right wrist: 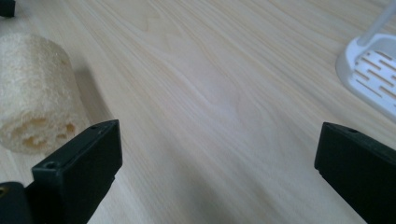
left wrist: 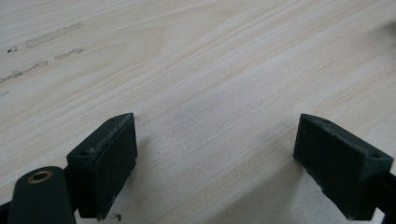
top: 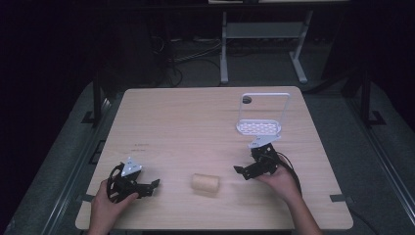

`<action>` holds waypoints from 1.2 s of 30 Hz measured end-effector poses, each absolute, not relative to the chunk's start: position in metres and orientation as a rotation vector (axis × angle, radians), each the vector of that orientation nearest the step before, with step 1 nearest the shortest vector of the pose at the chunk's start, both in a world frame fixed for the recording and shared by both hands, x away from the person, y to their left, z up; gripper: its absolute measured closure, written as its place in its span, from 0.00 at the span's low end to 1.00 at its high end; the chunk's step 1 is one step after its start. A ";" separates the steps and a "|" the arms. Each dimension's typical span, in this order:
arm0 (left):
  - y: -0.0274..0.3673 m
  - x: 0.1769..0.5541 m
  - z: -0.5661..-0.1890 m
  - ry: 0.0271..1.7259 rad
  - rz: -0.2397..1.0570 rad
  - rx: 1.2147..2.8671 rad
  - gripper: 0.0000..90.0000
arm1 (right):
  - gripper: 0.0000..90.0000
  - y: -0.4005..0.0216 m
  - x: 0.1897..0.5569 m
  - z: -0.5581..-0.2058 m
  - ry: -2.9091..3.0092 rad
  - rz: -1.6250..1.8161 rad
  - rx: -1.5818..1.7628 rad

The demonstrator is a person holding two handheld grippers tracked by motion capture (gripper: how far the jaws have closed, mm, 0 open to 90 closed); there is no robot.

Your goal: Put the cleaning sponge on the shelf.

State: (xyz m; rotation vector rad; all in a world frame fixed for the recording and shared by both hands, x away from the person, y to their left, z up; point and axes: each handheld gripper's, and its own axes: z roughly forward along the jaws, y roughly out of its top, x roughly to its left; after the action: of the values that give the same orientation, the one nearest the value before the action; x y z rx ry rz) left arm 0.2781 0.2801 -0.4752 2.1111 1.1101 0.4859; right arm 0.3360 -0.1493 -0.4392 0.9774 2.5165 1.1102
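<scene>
High view shows a loofah roll (top: 205, 183) lying on its side on the wooden table (top: 195, 122) near the front edge, between the left gripper (top: 147, 188) and the right gripper (top: 243, 171), touched by neither. Both grippers rest low over the table with their fingers (left wrist: 105, 163) spread wide and nothing between them. Right gripper view has the loofah just beyond its left finger (right wrist: 81, 175), with a white rack (right wrist: 369, 65) at the far right
</scene>
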 end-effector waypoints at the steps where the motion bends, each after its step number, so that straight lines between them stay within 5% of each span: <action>1: 0.280 0.278 -0.475 1.110 0.485 2.111 0.14 | 0.01 -0.145 0.339 -0.438 2.520 1.117 0.970; 36: 0.280 0.278 -0.475 1.110 0.486 2.112 0.14 | 0.01 -0.102 0.357 -0.431 2.622 1.174 0.826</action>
State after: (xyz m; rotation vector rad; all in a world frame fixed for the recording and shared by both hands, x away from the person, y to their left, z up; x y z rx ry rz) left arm 0.2781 0.2801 -0.4752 2.1115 1.1100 0.4857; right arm 0.3573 -0.1018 -0.4312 0.8258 2.6225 1.1740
